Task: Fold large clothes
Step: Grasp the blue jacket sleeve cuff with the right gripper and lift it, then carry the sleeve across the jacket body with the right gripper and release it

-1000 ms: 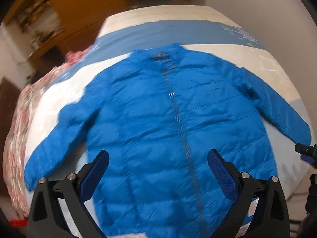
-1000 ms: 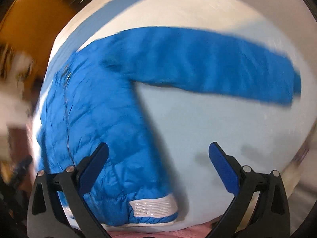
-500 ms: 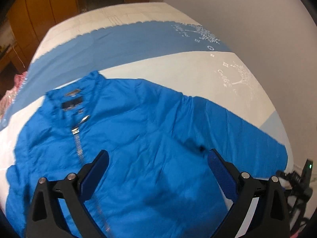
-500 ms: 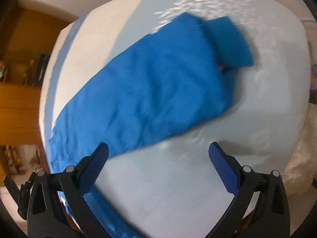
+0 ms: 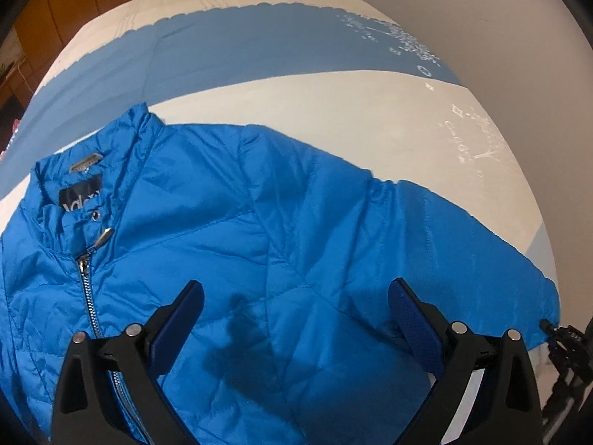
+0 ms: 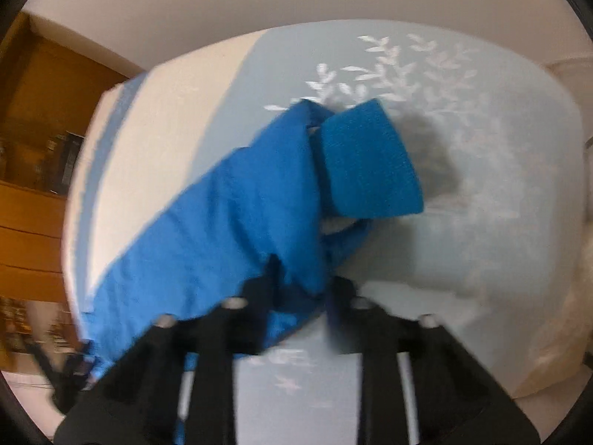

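A bright blue puffer jacket (image 5: 229, 244) lies flat on the bed, zipped, collar at the upper left. Its sleeve (image 5: 463, 244) stretches out to the right. My left gripper (image 5: 296, 319) is open and empty, hovering low over the jacket's chest near the armpit. In the right wrist view my right gripper (image 6: 302, 289) is shut on the jacket sleeve (image 6: 229, 222) near its end. The knit cuff (image 6: 367, 159) sticks up and folds over beyond the fingers. The right gripper also shows at the sleeve end in the left wrist view (image 5: 563, 337).
The bed (image 5: 333, 111) has a cream and blue striped cover with white leaf prints (image 6: 389, 66). A plain wall (image 5: 481, 11) runs along its far right side. Wooden cupboards (image 6: 29, 129) stand beyond the bed's head.
My right gripper went from wide open above the sleeve to shut on it near the cuff. My left gripper moved lower and right, toward the jacket's shoulder and armpit.
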`<state>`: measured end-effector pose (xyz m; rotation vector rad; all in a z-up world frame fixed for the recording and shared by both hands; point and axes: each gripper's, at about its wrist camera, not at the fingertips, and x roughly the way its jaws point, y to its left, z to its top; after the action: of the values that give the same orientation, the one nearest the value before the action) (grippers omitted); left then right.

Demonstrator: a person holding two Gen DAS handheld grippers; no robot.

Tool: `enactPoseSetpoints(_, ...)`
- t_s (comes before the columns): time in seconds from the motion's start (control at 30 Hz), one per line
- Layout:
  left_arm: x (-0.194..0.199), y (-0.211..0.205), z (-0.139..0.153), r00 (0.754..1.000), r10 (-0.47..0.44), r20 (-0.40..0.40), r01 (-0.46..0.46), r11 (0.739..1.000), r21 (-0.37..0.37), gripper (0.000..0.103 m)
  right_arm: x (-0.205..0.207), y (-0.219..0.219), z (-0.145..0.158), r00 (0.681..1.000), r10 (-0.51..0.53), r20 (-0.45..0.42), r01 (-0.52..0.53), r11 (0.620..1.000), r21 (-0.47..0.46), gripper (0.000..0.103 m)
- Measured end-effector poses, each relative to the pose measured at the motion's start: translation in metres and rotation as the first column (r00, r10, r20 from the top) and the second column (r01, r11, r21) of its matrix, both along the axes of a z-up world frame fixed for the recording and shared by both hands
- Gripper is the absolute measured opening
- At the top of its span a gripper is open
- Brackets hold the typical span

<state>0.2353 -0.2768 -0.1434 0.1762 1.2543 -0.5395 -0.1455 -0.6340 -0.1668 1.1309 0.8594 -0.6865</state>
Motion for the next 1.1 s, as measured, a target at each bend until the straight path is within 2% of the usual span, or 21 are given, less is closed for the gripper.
enactPoseSetpoints(0.1,0.005,0.005,-0.005,1.000,0.010,-0.013,-0.010,1.000,-0.008,0.099,0.015,0.014,0.028,0.995,0.076,0.063,-0.071,0.995,-0.074,0.008)
enactPoseSetpoints(0.17,0.007,0.011,-0.006,1.000,0.012,-0.018,-0.012,1.000,-0.015,0.099,0.028,0.023,0.047,0.981,0.146,0.128,-0.134,0.986,-0.100,0.007)
enactPoseSetpoints(0.3,0.008,0.027,-0.001,1.000,0.018,-0.008,-0.018,1.000,-0.021,0.099,0.069,0.054,0.081,0.923,0.337,0.187,-0.307,0.936,-0.172,0.007)
enactPoseSetpoints(0.43,0.008,0.052,0.007,0.999,0.040,0.006,-0.040,0.999,-0.023,0.099,0.120,0.097,0.098,0.834,0.519,0.186,-0.479,0.849,-0.222,0.007)
enactPoseSetpoints(0.53,0.009,0.072,0.012,0.998,0.063,0.012,-0.063,0.998,-0.032,0.099,0.157,0.129,0.100,0.772,0.618,0.148,-0.576,0.779,-0.248,0.007)
enactPoseSetpoints(0.67,0.011,0.098,0.016,0.995,0.095,0.017,-0.094,0.995,-0.038,0.099,0.206,0.171,0.089,0.676,0.724,0.135,-0.690,0.687,-0.228,0.007)
enactPoseSetpoints(0.73,0.013,0.112,0.015,0.993,0.115,0.007,-0.114,0.992,-0.044,0.099,0.229,0.192,0.085,0.639,0.760,0.116,-0.731,0.647,-0.215,0.007)
enactPoseSetpoints(0.77,0.014,0.117,0.015,0.993,0.121,0.004,-0.120,0.992,-0.048,0.099,0.240,0.205,0.079,0.609,0.787,0.099,-0.761,0.615,-0.206,0.007)
enactPoseSetpoints(0.93,0.019,0.145,0.014,0.985,0.170,-0.018,-0.171,0.981,-0.088,0.099,0.284,0.264,0.053,0.518,0.855,-0.006,-0.840,0.508,-0.189,0.008)
enactPoseSetpoints(0.97,0.020,0.148,0.014,0.983,0.181,-0.024,-0.182,0.979,-0.095,0.099,0.285,0.269,0.051,0.503,0.864,-0.013,-0.850,0.492,-0.187,0.014)
enactPoseSetpoints(1.07,0.021,0.158,0.016,0.979,0.203,-0.034,-0.206,0.971,-0.126,0.099,0.284,0.292,0.045,0.406,0.914,-0.021,-0.903,0.397,-0.165,0.032)
enactPoseSetpoints(1.1,0.021,0.162,0.017,0.978,0.206,-0.040,-0.210,0.967,-0.146,0.099,0.283,0.297,0.044,0.382,0.924,-0.016,-0.913,0.374,-0.164,0.033)
